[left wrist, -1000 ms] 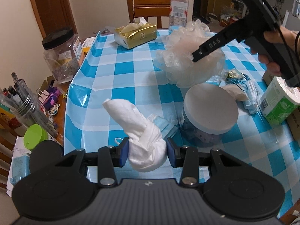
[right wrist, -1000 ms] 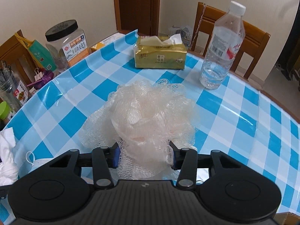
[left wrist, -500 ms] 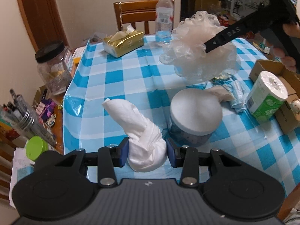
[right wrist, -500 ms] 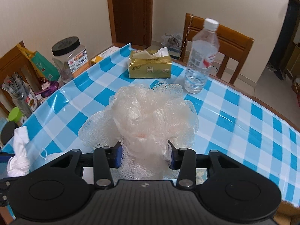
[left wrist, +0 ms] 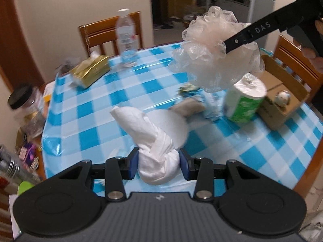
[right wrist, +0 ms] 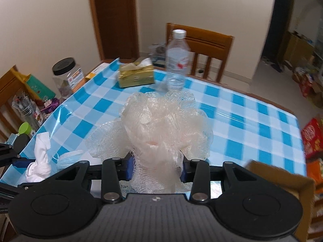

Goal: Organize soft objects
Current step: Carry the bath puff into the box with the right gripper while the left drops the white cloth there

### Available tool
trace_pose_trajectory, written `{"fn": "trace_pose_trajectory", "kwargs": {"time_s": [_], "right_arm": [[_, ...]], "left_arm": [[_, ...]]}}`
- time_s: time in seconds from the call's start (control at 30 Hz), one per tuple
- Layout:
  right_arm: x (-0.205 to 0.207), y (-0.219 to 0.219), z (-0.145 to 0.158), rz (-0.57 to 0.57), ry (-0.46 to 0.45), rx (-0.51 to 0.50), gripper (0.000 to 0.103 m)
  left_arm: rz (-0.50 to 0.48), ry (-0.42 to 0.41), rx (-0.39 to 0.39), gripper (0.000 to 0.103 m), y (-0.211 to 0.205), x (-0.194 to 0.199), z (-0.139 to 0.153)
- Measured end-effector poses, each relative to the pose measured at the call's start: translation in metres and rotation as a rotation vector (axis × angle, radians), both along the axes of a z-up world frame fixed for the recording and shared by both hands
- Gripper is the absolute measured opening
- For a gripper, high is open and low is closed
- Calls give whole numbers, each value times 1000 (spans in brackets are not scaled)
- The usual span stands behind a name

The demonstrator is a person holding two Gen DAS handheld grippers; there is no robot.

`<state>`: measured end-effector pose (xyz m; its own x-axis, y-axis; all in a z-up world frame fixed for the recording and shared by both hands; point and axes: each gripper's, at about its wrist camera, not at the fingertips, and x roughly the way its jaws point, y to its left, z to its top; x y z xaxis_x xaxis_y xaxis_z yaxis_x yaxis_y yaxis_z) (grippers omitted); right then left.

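Desk [right wrist: 252, 121]: tissue pack [right wrist: 135, 76] left of water bottle [right wrist: 177, 60] at far edge; chair [right wrist: 206, 46] behind; jar [right wrist: 66, 74] at left edge.

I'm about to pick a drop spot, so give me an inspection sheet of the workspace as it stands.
Surface: table under a blue-and-white checked cloth, glossy.
Job's things: knotted white cloth between the left tongs; mesh bath pouf between the right tongs, whose jaws have just been closing. Both are clear of the table.
Clutter: gold tissue pack, water bottle, black-lidded jar, green-wrapped paper roll, cardboard box, round white lid.
Grippers: both shut on their loads.
Cables: nothing seen.
Surroundings: wooden chairs, door, cluttered floor at right.
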<state>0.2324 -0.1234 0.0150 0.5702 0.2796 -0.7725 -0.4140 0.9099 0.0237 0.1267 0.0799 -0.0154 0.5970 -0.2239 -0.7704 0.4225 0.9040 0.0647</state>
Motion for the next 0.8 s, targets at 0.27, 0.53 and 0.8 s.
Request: {"fn": "trace_pose_trajectory", "kwargs": {"time_s": [0.27,0.53,0.8], "right_arm": [[-28,-88,27,-117,-56,13,45],[-26,-209,21,-214,-48,-6,45],[-3,-288,-6,-254,-8,-24,45]], "left_arm": [[-111,-43,15,40,-75,-7,23],[-159,-44,-20,40,-175,-9,29],[-203,-38,-40,40,-253,-9,23]]}}
